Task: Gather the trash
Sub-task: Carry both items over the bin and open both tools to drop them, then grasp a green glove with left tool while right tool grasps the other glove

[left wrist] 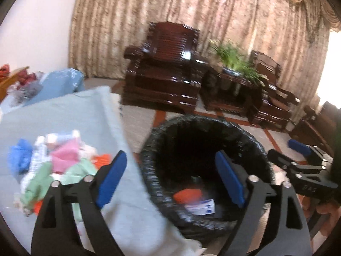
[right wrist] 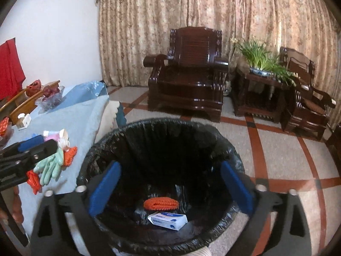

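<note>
While both hand-held grippers gape empty, bin (right wrist: 162, 170) holds orange item (right wrist: 161, 203), seemingly a box (right wrist: 168, 219).

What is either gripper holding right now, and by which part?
Nothing. The left gripper and the right gripper are both open and empty, with the black-lined trash bin beyond their fingers.

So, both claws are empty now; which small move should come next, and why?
Probably swing the open left claw back to the pile on the table and take the green glove. The bin holds only an orange item and a box.
</note>
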Tool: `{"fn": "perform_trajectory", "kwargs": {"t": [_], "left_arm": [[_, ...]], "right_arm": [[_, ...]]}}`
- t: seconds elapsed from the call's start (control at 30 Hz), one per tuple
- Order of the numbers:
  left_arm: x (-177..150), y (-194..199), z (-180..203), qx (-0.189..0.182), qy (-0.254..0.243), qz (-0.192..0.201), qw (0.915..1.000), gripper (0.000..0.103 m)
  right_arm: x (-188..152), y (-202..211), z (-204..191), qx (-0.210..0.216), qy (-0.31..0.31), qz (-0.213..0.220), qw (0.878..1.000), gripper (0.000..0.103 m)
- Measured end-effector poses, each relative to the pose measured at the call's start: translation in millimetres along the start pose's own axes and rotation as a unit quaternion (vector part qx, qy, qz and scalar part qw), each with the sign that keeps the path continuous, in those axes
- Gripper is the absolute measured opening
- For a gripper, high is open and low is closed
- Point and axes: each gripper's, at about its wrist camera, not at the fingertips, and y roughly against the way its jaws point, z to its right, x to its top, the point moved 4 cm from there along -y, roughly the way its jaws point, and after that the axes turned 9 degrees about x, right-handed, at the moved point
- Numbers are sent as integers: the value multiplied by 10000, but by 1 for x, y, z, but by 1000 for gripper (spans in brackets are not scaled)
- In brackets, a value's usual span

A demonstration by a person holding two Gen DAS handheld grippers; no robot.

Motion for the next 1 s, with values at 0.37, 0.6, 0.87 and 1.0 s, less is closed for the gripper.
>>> {"fn": "perform_trajectory", "kwargs": {"t": [0.37, 0.6, 0.87, 1.0], "left_arm": [[-4, 58, -108, 1300, 212, 428, 9904, 90], [-20, 75, -173, 1992, 486, 322, 9782, 90], [-39, 75, -210, 2248, 682, 186, 9718, 90], [-49, 69, -221, 2309, 738, 67, 9702, 90]], "right_arm": [[13, -14, -90, 851, 309, 190, 9957, 97], [10, -32, -155, 1468, 561, 160, 9874, 97], [8, -66, -213, 1882, 755, 7, 9792, 96], [1, -92, -228, 1960, 828, -221, 9769, 91]]}}
